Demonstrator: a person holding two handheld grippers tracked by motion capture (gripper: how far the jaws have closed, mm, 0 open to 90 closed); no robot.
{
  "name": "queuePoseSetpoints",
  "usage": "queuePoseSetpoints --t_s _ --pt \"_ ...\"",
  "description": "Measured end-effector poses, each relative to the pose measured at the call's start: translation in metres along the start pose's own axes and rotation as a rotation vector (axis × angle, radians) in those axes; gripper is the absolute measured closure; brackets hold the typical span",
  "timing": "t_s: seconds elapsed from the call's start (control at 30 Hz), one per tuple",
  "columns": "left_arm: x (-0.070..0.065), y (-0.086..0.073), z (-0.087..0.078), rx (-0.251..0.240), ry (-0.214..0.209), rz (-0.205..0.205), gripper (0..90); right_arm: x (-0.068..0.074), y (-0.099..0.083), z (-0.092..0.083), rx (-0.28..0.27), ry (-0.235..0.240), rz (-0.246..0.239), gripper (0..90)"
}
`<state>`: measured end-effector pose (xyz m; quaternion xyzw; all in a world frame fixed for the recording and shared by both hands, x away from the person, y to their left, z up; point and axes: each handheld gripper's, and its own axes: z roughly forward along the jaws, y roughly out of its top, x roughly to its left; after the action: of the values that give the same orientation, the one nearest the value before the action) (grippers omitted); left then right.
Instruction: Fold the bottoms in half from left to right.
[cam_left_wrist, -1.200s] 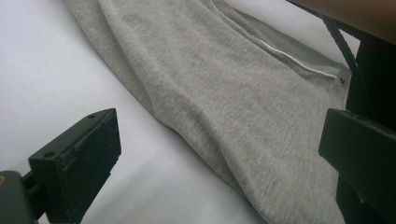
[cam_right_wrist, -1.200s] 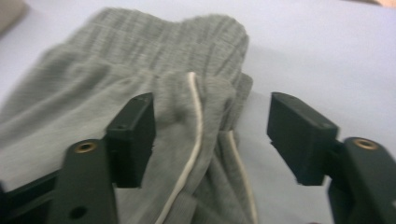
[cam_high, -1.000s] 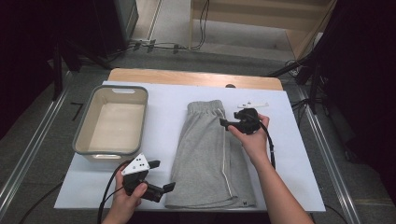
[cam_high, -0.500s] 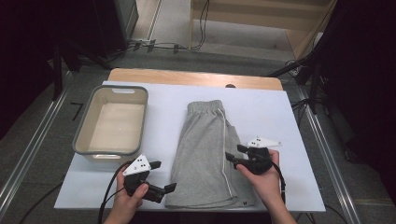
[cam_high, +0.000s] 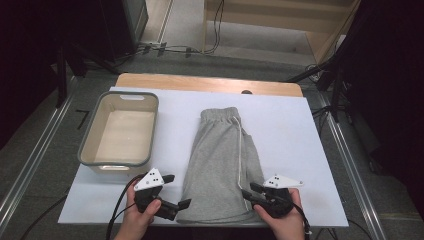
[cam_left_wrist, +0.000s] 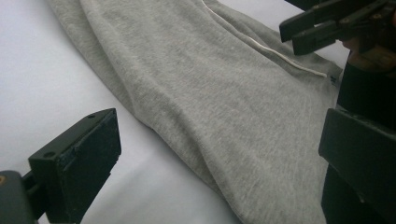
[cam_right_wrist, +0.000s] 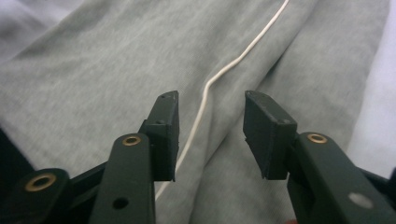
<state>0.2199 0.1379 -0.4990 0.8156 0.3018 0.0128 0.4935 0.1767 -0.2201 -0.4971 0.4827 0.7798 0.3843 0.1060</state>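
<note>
White sheet (cam_high: 295, 130) covers the table, and on it lie the grey shorts (cam_high: 220, 165), folded in half along their length, waistband at the far side and hem at my near edge. Left of them stands the bin (cam_high: 87, 150), near but apart.

The biggest risk, I think, is the table edge. The hem lies almost at the near border of the sheet, so if I pull toward myself, the cloth may slide off. Next is the grip. My right gripper (cam_high: 256, 194) is at the hem's right corner, and its jaws have just been closing; in the right gripper view they stand half apart above the cloth, the white stripe (cam_right_wrist: 219, 79) between them, nothing pinched yet. If they close too high, they catch only the top layer and the fold opens. My left gripper (cam_high: 179, 192) waits released at the hem's left corner, with its jaws wide, one over the sheet and one over the cloth; it may push a wrinkle instead of taking the edge.

For moving, the free room is far and right of the shorts, where the sheet is bare. On the left the bin wall limits my swing.
</note>
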Motion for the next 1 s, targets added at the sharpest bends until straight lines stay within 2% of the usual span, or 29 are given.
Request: queuePoseSetpoints --t_s 0.2,0.3,0.4,0.43,0.5,0.67,0.9,1.0 --pt "-0.001 0.0 0.002 0.007 -0.003 0.004 0.0 0.002 -0.012 0.001 0.038 0.01 0.031 59.4" --pt "-0.002 0.0 0.003 0.008 -0.001 0.003 0.0 0.003 -0.016 0.007 0.081 -0.003 0.033 69.5" --pt "-0.001 0.0 0.004 0.012 -0.003 0.003 0.0 0.004 -0.015 0.008 0.089 -0.001 0.035 80.6" --pt "-0.002 0.0 0.004 0.013 -0.003 0.004 0.0 0.004 -0.015 0.007 0.088 -0.005 0.03 81.8" --pt "-0.002 0.0 0.004 0.015 -0.005 0.004 0.0 0.005 -0.015 0.005 0.078 -0.004 0.025 84.9" --pt "-0.003 -0.001 0.004 0.013 -0.008 0.004 0.0 0.004 -0.013 -0.007 0.041 0.002 0.021 86.3" --pt "-0.004 -0.001 0.007 0.03 -0.01 0.01 0.0 0.001 -0.017 -0.032 -0.022 -0.005 0.03 86.6" --pt "-0.005 -0.002 0.01 0.047 -0.009 0.014 0.0 0.0 -0.019 -0.042 -0.049 -0.03 0.019 86.6"
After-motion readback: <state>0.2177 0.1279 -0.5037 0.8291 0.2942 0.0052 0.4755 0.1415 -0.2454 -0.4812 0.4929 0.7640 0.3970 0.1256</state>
